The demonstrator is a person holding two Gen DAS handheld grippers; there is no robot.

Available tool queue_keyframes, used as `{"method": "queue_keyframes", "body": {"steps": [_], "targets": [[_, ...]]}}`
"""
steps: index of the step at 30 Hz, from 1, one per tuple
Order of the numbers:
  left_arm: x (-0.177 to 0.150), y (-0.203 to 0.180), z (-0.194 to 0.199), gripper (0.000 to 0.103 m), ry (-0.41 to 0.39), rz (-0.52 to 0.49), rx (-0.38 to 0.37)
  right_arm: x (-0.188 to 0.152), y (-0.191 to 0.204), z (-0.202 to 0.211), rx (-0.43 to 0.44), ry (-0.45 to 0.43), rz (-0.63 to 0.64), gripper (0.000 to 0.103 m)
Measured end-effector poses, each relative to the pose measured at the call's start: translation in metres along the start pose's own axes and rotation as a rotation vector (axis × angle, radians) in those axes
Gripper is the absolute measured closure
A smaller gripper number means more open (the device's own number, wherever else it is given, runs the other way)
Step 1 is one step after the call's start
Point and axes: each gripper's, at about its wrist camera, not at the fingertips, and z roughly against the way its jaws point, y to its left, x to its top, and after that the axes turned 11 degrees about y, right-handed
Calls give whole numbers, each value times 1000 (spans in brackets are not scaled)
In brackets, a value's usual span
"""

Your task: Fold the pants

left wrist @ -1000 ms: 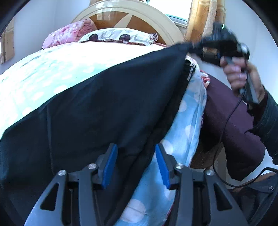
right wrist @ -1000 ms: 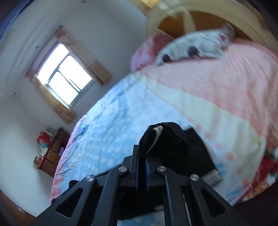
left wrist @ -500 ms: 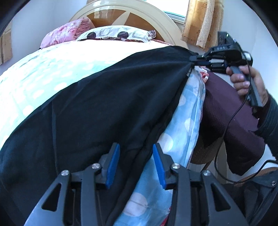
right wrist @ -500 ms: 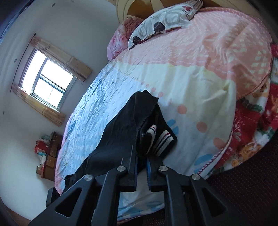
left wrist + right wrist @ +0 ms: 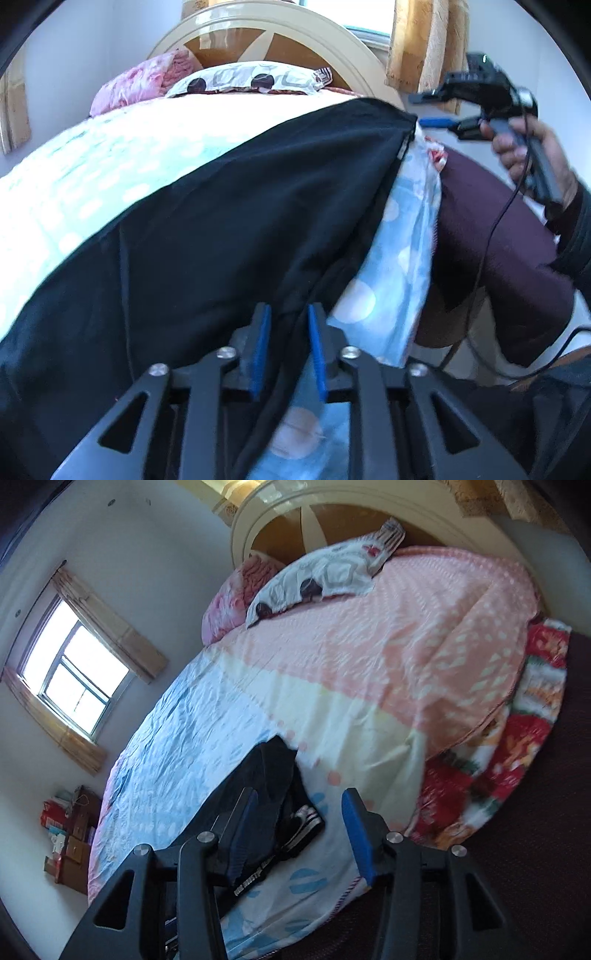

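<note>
One pair of black pants (image 5: pixel 229 236) lies spread along the near edge of the bed (image 5: pixel 92 177), on a sheet that is pale blue with white dots near the edge and pink farther toward the headboard. In the right wrist view the pants (image 5: pixel 271 775) run down the blue part of the sheet, with a striped black-and-white band showing at their near end.

The left hand-held gripper (image 5: pixel 286 354) sits low over the hem side of the pants; its jaws have just been closing and now stand narrow, with a fold of the black cloth running between the blue pads. A gap still shows on each side of the cloth, so the pads do not press on it.

The right hand-held gripper (image 5: pixel 299 830) has just been opening; its jaws stand wide, and the pants lie flat on the sheet below the left finger, not held. From the left wrist view this same gripper (image 5: pixel 436 110) is just off the far corner of the pants, gripped by a person's hand (image 5: pixel 535 147) with a dark sleeve and a thin cable hanging from it.

Beyond the pants, a patterned pillow (image 5: pixel 325 576) and a pink pillow (image 5: pixel 229 602) rest against the round headboard (image 5: pixel 314 520). A window (image 5: pixel 74 672) is on the left wall.
</note>
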Motion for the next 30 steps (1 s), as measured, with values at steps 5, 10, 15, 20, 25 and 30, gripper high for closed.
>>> {"method": "queue_keyframes", "body": {"steps": [5,10,15,20,25,30], "targets": [[1,6,15,82,-45,26,1,-5,10,-6,-2,9,40,54],[0,4,3,82,4,-18,66,-5,8,-6,13,4,32,54],[-2,0,-1,82,15,-41,82,-10,5,-12,11,16,30,54],[-2,-3,1,80,15,-53,87,-11,5,-12,12,17,25,54],[-3,-4,-3,79,19,-68,95,-13,7,-11,16,8,31,54],[0,-3,-6,96,21,-44,95,-12,6,-12,16,10,28,54]]}}
